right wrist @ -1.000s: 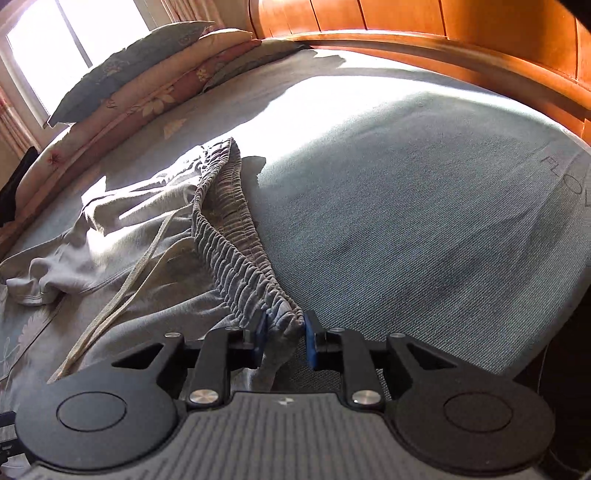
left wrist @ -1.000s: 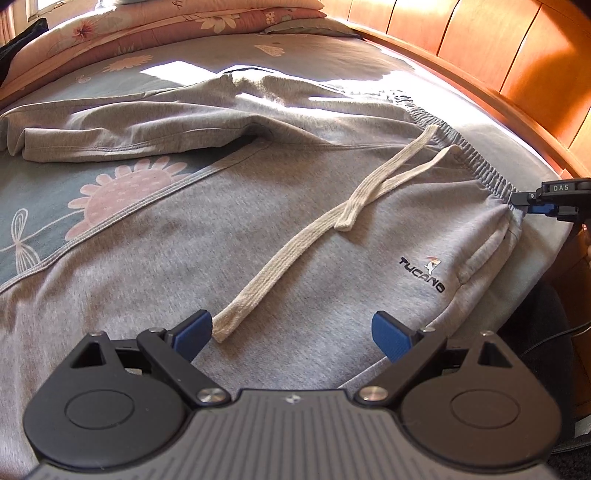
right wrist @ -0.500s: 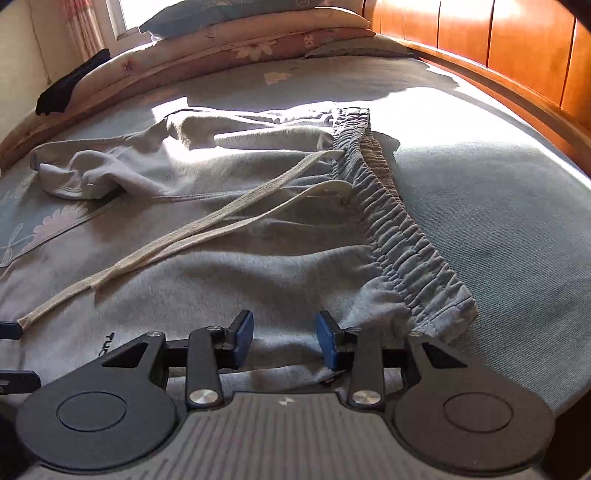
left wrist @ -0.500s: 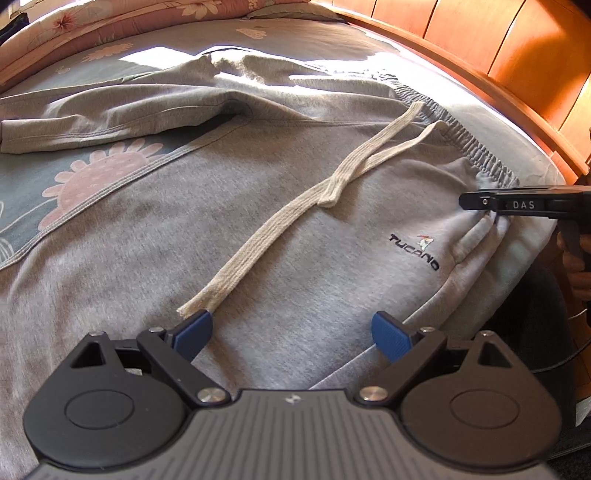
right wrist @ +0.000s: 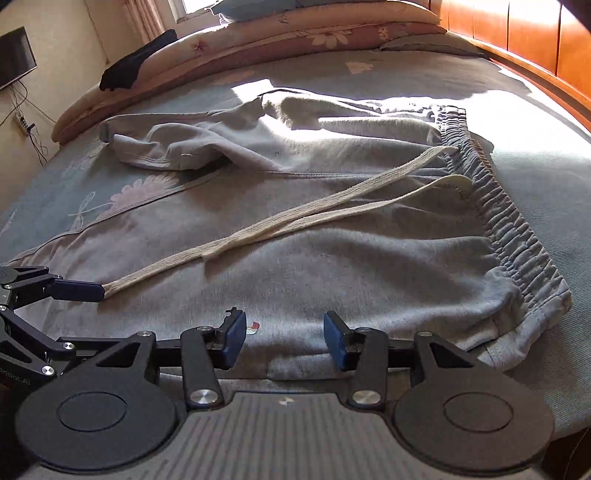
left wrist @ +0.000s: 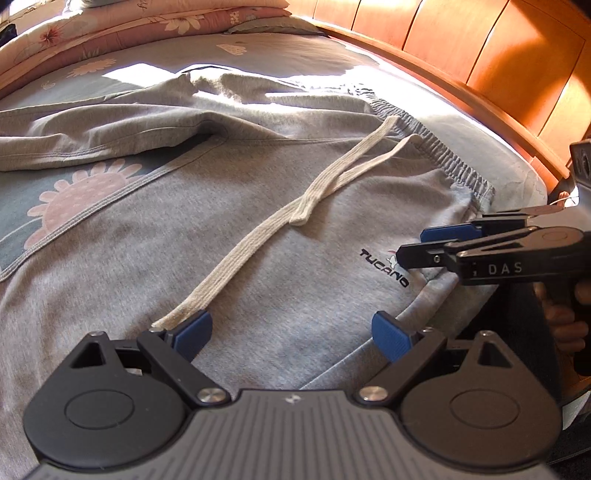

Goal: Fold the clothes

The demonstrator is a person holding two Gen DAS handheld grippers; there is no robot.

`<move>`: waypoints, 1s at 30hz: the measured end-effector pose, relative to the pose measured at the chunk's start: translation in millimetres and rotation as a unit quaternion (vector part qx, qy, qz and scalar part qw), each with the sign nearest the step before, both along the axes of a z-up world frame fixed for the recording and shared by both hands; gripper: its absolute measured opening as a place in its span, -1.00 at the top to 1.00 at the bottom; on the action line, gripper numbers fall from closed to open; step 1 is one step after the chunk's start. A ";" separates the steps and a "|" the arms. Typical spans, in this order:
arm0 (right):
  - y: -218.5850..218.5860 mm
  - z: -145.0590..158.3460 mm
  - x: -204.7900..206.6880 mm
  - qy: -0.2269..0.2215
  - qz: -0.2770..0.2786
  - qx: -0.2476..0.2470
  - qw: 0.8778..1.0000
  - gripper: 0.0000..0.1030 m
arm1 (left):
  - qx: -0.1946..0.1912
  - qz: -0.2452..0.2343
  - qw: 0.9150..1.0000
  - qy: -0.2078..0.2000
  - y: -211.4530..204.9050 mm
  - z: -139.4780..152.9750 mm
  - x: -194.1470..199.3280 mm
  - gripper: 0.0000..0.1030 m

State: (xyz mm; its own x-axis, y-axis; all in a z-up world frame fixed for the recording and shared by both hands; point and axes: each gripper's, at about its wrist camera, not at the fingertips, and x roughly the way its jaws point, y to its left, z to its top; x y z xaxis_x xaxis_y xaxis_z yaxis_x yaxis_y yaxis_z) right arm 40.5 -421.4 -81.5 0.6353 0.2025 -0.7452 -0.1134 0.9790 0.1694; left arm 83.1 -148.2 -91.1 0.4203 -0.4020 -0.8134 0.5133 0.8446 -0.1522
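Grey sweatpants lie spread flat on the bed, with the elastic waistband to the right. A cream drawstring trails across them. My left gripper is open low over the near leg, and the drawstring's end sits beside its left finger. My right gripper is open just over the near edge of the pants by the printed logo, with nothing between its fingers. In the left wrist view, the right gripper reaches in from the right, held by a hand.
The bed carries a blue floral sheet. Folded quilts and pillows are stacked at the far end with a black garment on top. An orange wooden bed frame runs along the right side. The far pant leg is bunched.
My right gripper let go of the waistband corner, opened, and moved left along the near edge to the logo. My left gripper stayed open and edged forward to the drawstring's end.
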 end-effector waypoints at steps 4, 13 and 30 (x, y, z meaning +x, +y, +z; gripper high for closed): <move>19.0 -10.6 -9.3 0.015 0.029 -0.016 0.999 -0.10 | 0.023 -0.021 1.000 -0.001 -1.2 -14.1 -18.2 -0.84; 38.6 6.3 -3.6 -0.005 0.041 0.006 0.999 -0.30 | 0.010 -0.038 0.999 -0.028 5.3 6.5 -25.1 -0.86; 69.0 -7.1 -10.2 0.016 0.055 -0.028 0.998 -0.67 | 0.015 0.023 1.000 -0.004 55.0 -1.8 -30.9 -0.91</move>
